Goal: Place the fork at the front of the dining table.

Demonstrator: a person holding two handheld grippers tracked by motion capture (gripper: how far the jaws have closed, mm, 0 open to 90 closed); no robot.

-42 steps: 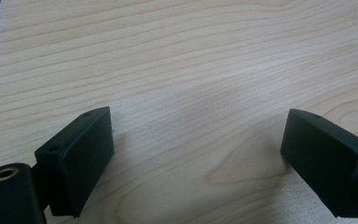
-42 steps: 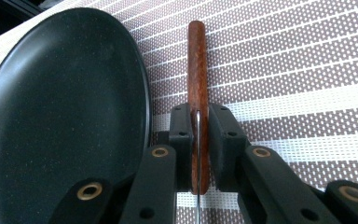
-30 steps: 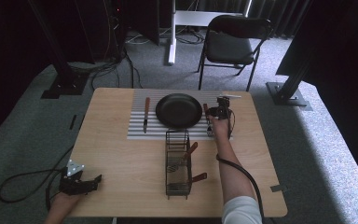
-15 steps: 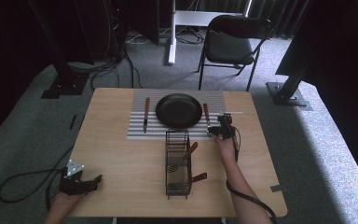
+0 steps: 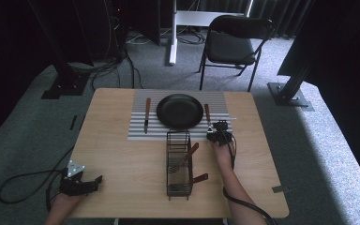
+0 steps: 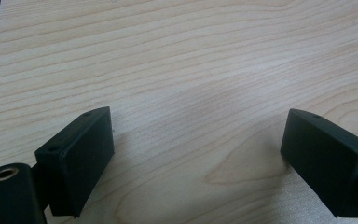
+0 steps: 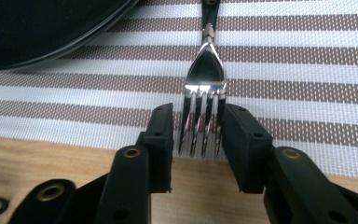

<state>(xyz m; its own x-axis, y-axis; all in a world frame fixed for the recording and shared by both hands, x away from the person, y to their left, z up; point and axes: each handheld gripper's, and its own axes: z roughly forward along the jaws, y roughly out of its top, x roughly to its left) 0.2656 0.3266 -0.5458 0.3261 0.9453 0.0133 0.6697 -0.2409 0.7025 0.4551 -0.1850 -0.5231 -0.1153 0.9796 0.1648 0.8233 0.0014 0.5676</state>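
1. The left gripper [image 5: 93,183] rests on the table [image 5: 122,154], well to the left of the plate [image 5: 180,111] and nearer the person. Its jaws stand wide with only bare wood between them. It has no part in this step and is best left there.
2. A knife [image 5: 146,115] lies just left of the plate on the striped mat [image 5: 138,133]. It sets the line that the fork should match on the other side.
3. The wire basket [image 5: 178,164] stands nearer the person than the plate and holds more cutlery. The right forearm should stay clear of it.
4. The fork [image 7: 205,93] lies flat on the mat just right of the plate. Its handle points away from the person and its tines point towards them.
5. The right gripper [image 7: 198,140] has its jaws narrow around the tines, and both pads appear to touch the outer tines. The jaws have just been closing, with the fork between them.
6. The step looks like squaring up the fork. Keep the grip light and slide the fork along the mat rather than lifting it. Keep it parallel to the knife and short of the plate's rim, then open fully before pulling back.
7. A second ago the right gripper was farther back, beside the plate's far right. It is now at the plate's near right, over the mat's edge. The left gripper has not shifted.
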